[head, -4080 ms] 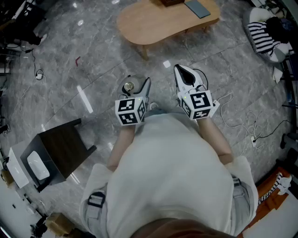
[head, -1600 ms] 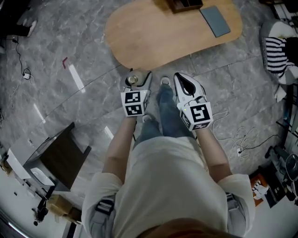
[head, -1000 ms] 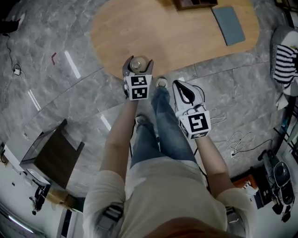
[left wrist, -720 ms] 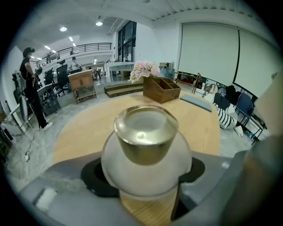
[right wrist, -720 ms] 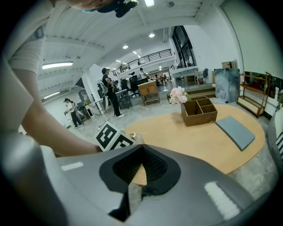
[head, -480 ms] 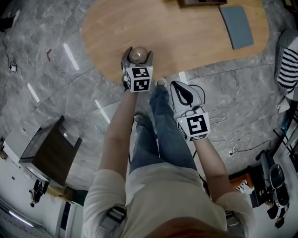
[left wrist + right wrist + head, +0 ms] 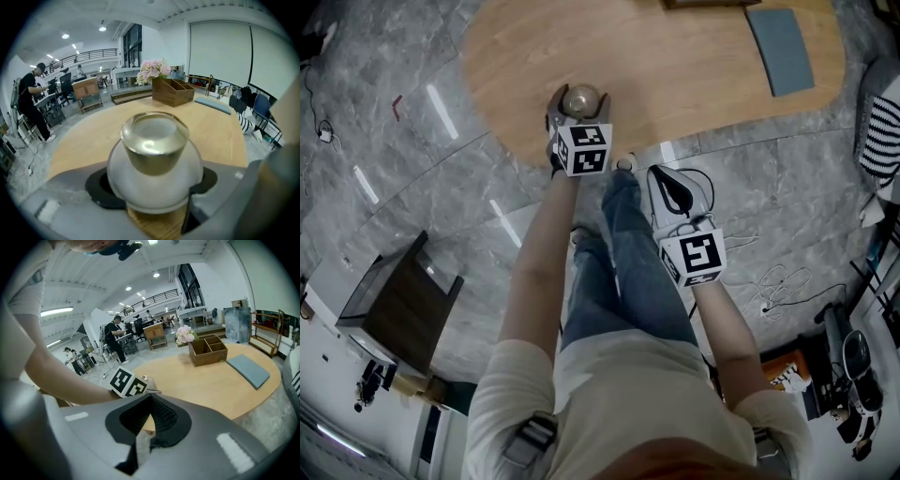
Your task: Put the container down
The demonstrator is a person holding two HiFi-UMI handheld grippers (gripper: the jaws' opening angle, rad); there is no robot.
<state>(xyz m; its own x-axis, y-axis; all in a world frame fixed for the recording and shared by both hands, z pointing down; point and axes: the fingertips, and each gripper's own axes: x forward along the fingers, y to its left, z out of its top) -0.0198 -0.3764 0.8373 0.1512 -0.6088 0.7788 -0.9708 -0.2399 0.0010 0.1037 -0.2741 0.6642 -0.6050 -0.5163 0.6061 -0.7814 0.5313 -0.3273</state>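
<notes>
Over the tabletop's (image 7: 694, 75) near edge the left hand-held gripper (image 7: 578, 95) clasps the round white container (image 7: 154, 173), jaws spread wide around its belly; just off that tabletop's edge the right hand-held gripper (image 7: 660, 178) hangs pinched together, empty.

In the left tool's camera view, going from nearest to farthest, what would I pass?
container → wooden tabletop → wooden box → pink flowers
</notes>
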